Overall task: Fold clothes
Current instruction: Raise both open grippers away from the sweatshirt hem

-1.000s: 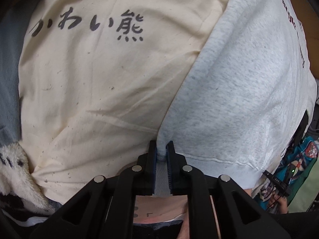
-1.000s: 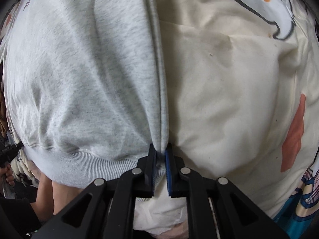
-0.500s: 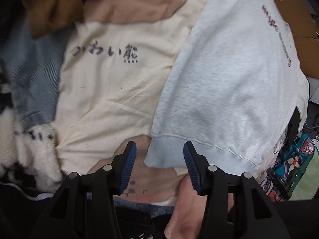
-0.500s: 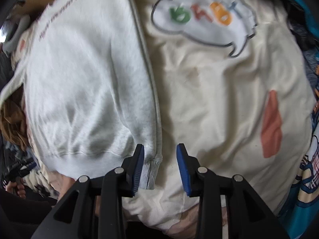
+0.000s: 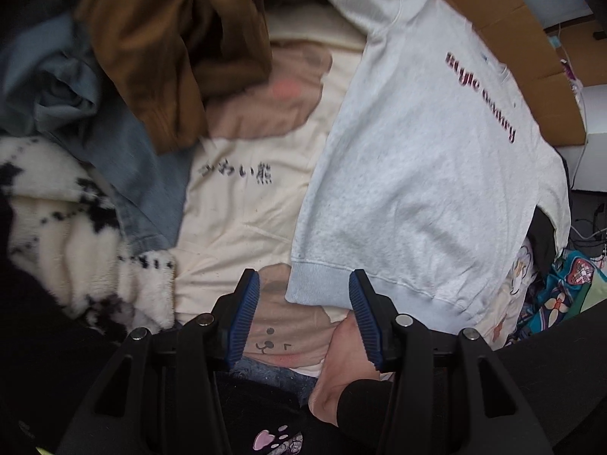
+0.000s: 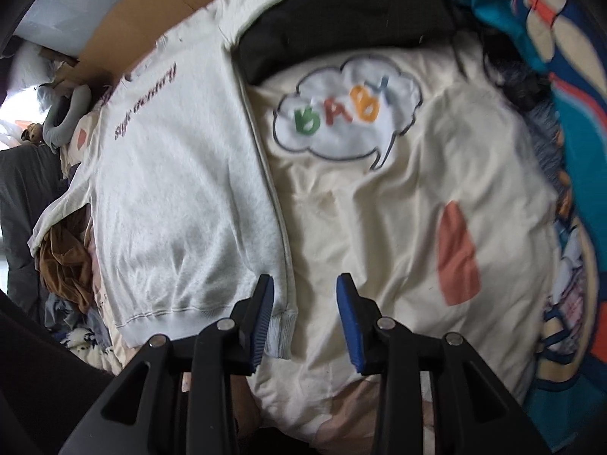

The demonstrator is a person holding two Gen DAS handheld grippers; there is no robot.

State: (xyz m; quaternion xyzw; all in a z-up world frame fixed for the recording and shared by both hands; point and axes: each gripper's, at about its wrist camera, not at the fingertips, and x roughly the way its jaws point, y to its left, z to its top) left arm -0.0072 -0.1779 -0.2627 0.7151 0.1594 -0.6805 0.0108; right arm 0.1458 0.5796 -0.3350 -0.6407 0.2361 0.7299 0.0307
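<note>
**Onlooker:** Left wrist view first: the left gripper (image 5: pixel 303 311) hangs over the pile with its blue pads apart, nothing clamped. Its jaws have just been opening. The ribbed hem corner of the grey sweatshirt (image 5: pixel 417 174) lies below the gap, untouched by either pad as far as I can see.

**Second:** Where does the sweatshirt lie?

**Onlooker:** Folded lengthwise, flat on a cream blanket (image 5: pixel 242 208). Dark red lettering runs near its far end, too blurred to read with any confidence. The upper end is cut off by the frame.

**Second:** And the right side?

**Onlooker:** The right gripper (image 6: pixel 305 316) also stands with jaws apart, just opened. The sweatshirt's hem corner lies under its left pad; whether the pad brushes the cloth I cannot tell.

**Second:** What else is around?

**Onlooker:** A brown garment (image 5: pixel 170 49) and blue denim (image 5: pixel 125 144) are heaped at the far left, only partly showing. A fluffy black-and-white throw (image 5: pixel 64 227) disappears under them. On the blanket, the right wrist view shows a speech-bubble print (image 6: pixel 347 113) spelling BABY, smeared by motion. A cardboard flap (image 5: pixel 531 60) is behind the sweatshirt. A bare hand (image 5: pixel 341 364) shows under the left gripper, half hidden by its frame.
</note>
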